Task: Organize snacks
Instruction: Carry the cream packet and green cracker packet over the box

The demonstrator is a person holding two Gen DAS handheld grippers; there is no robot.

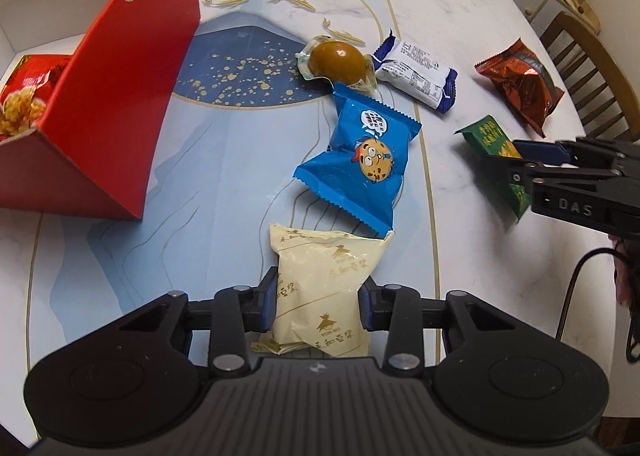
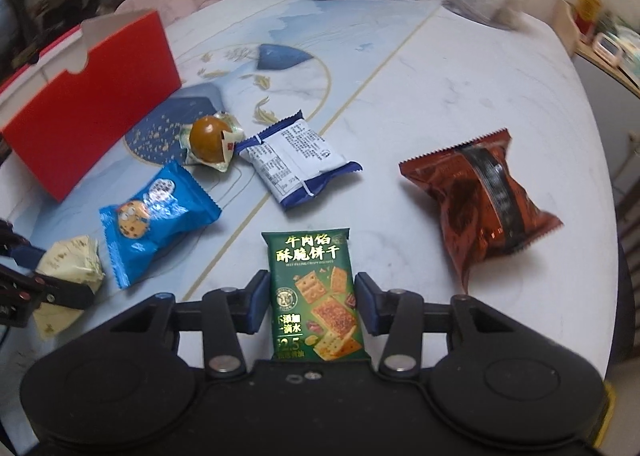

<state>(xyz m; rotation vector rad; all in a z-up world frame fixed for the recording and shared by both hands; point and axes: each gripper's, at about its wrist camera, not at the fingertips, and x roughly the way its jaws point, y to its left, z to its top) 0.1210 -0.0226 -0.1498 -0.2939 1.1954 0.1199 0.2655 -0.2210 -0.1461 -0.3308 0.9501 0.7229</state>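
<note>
The left tongs (image 1: pixel 318 302) are clenched on the cream soy-milk packet (image 1: pixel 320 288), and the right tongs (image 2: pixel 308 304) are clenched on the green cracker packet (image 2: pixel 318 296); both packets sit near the front edge of the bench (image 2: pixel 460 95). The red box (image 1: pixel 120 103), with one snack already inside, stands at the left edge. Both wrappers are soft and slippery, so a packet may slide out during lifting. The left path to the box passes close to the blue cookie packet (image 1: pixel 360 159), which could be pushed. Both tongs reaching the box together may collide.
</note>
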